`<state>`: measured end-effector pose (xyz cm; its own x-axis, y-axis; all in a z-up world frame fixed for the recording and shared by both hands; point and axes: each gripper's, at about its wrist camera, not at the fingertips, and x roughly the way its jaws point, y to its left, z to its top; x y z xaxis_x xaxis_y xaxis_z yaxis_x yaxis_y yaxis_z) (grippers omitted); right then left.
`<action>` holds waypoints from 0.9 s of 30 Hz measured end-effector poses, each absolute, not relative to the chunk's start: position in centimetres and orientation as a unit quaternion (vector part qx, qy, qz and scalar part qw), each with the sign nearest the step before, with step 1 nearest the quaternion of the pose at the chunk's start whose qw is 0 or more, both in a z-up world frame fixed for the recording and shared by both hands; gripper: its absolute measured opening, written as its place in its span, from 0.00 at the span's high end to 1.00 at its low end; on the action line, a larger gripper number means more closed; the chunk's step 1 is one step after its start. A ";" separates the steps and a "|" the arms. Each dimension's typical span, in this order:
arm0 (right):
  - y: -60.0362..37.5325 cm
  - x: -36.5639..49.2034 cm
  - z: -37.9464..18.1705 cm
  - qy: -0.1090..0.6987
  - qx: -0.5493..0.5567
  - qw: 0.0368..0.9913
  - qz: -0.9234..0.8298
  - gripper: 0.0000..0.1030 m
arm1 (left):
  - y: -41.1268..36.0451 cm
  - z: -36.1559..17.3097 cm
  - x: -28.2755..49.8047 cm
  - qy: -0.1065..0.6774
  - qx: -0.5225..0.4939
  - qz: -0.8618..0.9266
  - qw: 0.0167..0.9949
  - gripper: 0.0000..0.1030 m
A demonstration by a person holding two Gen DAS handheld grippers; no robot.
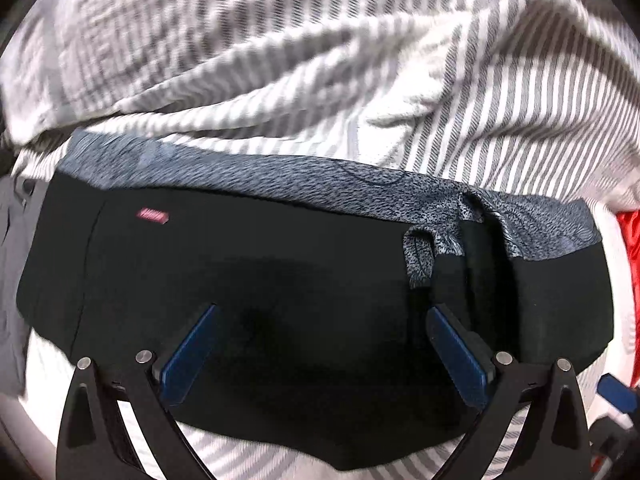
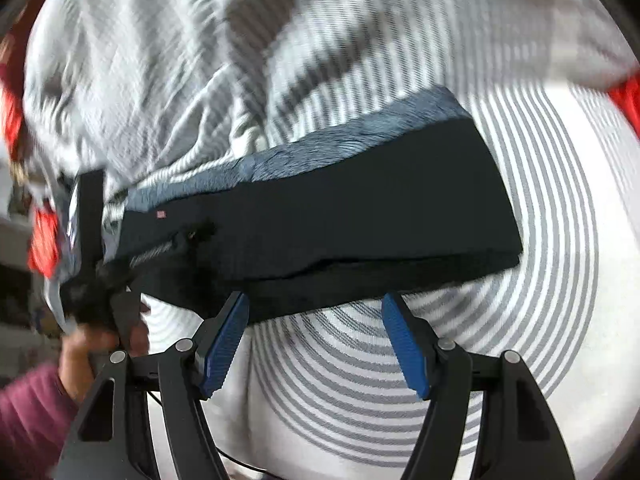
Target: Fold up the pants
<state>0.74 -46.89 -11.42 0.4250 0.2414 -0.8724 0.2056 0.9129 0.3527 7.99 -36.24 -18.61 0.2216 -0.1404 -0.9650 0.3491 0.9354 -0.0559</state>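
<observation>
Pants (image 1: 280,280) folded into a black band on the striped bedsheet (image 1: 360,80) — left gripper (image 1: 320,320) over them, jaws wide, empty. Right gripper (image 2: 314,308) at their near edge — wide too, nothing held.

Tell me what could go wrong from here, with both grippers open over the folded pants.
1. The bedsheet is rumpled behind the folded pants; sliding them could undo the fold.
2. The drawstring lies loose near the left gripper and might snag.
3. The right gripper hangs at the pants' edge and could catch it.
</observation>
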 end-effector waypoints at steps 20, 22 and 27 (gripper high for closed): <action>-36.5 5.3 -14.8 0.526 -0.140 0.833 0.097 0.85 | -40.6 -23.0 10.2 0.577 0.192 -0.151 0.779 0.00; -37.1 5.2 -13.8 0.524 -0.122 0.838 0.097 0.88 | -40.7 -23.0 10.3 0.579 0.185 -0.150 0.780 0.00; -37.3 3.8 -12.8 0.528 -0.113 0.833 0.116 0.88 | -40.8 -22.9 11.0 0.582 0.177 -0.146 0.780 0.00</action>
